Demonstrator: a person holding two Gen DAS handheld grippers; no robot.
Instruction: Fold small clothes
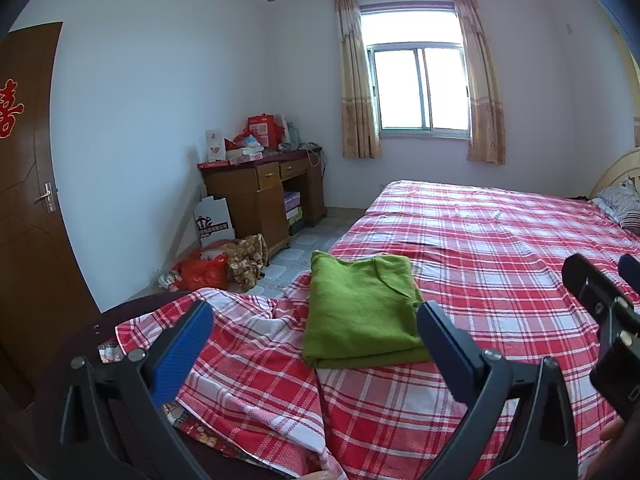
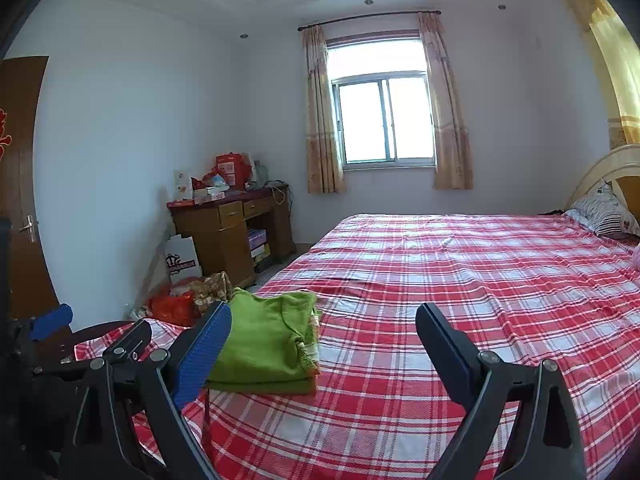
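Observation:
A folded green garment (image 1: 360, 312) lies flat on the red plaid bedsheet (image 1: 500, 248) near the bed's left corner. My left gripper (image 1: 316, 332) is open, its blue-padded fingers standing to either side of the garment's near edge without touching it. In the right wrist view the same green garment (image 2: 268, 340) sits left of centre on the plaid bedsheet (image 2: 480, 280), with a striped edge showing at its right side. My right gripper (image 2: 324, 340) is open wide with nothing between its fingers; its left finger (image 2: 204, 356) stands in front of the garment's left part.
A wooden desk (image 1: 260, 192) piled with boxes stands by the far wall, with bags and a red sack (image 1: 200, 268) on the floor beside it. A brown door (image 1: 28, 200) is at the left. Pillows (image 2: 604, 208) lie at the headboard. The sheet is rumpled at the near-left corner.

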